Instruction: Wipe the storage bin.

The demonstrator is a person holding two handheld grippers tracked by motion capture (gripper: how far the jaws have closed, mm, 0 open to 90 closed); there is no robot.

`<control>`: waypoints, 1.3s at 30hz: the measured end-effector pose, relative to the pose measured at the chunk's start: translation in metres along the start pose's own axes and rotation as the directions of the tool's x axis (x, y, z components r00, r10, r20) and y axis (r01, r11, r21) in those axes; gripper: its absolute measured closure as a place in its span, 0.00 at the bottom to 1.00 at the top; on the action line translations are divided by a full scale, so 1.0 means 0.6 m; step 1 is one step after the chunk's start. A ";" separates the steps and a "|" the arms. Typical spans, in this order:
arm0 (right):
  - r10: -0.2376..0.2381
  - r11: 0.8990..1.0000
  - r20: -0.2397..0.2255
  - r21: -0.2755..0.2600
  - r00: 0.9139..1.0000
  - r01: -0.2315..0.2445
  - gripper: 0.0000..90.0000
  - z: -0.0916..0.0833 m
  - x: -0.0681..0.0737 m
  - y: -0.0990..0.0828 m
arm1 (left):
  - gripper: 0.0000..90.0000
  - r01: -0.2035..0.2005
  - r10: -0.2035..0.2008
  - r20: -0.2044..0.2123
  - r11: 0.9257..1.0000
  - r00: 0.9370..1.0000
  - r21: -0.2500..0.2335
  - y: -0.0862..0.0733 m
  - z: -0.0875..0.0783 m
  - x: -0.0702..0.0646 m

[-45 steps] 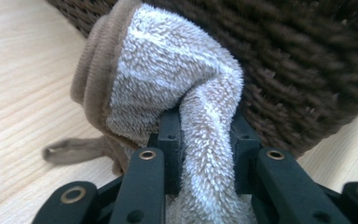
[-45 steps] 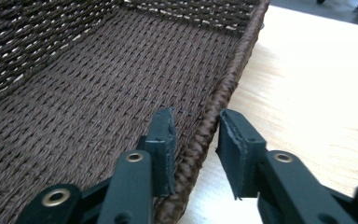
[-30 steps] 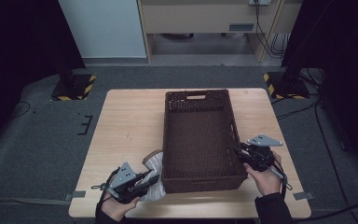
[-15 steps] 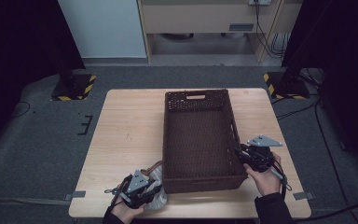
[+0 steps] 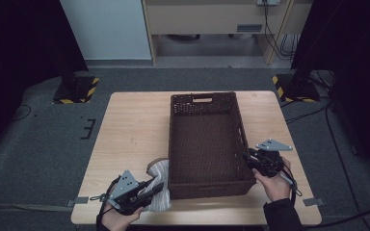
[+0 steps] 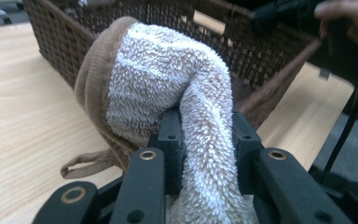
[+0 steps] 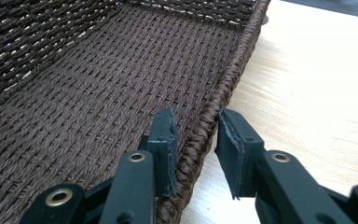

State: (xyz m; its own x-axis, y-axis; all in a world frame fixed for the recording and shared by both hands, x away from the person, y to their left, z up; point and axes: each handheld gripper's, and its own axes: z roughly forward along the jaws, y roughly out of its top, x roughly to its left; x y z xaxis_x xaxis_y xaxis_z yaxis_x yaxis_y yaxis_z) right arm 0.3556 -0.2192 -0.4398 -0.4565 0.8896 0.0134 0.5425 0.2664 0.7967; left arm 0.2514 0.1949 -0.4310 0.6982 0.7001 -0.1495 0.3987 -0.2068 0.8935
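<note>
A fluffy white cloth (image 6: 168,79) with a brown hem and a small brown loop is bunched up and hangs from my left gripper (image 6: 207,130), whose jaws are shut on it. In the high view that gripper (image 5: 155,188) and the cloth (image 5: 160,169) sit at the near left corner of a dark brown woven basket (image 5: 173,144). My right gripper (image 5: 246,158) is at the basket's right side. Its pads (image 7: 165,135) are shut on the braided rim of the basket (image 7: 98,84), one pad inside and one outside. Nothing lies in the basket.
The basket's near wall (image 6: 60,51) stands just behind the cloth. The wooden table (image 5: 130,130) has bare room to the basket's left and a narrower strip to its right. Dark stands with yellow-black feet (image 5: 77,91) flank the table's far side.
My left gripper shifted toward the table's near edge and then came back a little, lifting the cloth with it. The right gripper and the basket stayed put.
</note>
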 end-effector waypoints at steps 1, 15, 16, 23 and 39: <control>0.000 1.000 -0.001 0.000 1.000 0.000 0.75 0.000 0.000 0.000 | 0.78 0.001 -0.001 0.001 1.000 1.000 -0.001 0.002 -0.002 -0.002; 0.000 1.000 -0.002 0.001 1.000 0.000 0.75 0.000 0.001 0.000 | 0.78 -0.013 0.017 -0.028 0.991 0.999 0.134 -0.052 0.038 -0.006; 0.000 1.000 -0.001 0.001 1.000 0.000 0.75 0.000 0.001 0.000 | 0.78 -0.013 0.017 -0.028 0.991 0.999 0.134 -0.052 0.038 -0.006; 0.006 1.000 -0.004 0.001 1.000 -0.006 0.75 0.000 0.001 -0.001 | 0.77 -0.026 0.039 -0.050 0.972 0.998 0.234 -0.085 0.068 0.000; 0.001 1.000 -0.005 0.003 1.000 -0.001 0.71 0.003 -0.001 -0.001 | 0.77 0.020 -0.013 -0.072 0.995 0.997 0.096 -0.038 0.020 0.030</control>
State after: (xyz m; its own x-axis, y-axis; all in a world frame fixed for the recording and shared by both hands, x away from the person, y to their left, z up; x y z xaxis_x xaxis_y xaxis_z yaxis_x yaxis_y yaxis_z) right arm 0.3566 -0.2190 -0.4414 -0.4592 0.8882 0.0171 0.5450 0.2665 0.7949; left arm 0.2621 0.2039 -0.4593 0.6484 0.7501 -0.1303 0.4679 -0.2575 0.8455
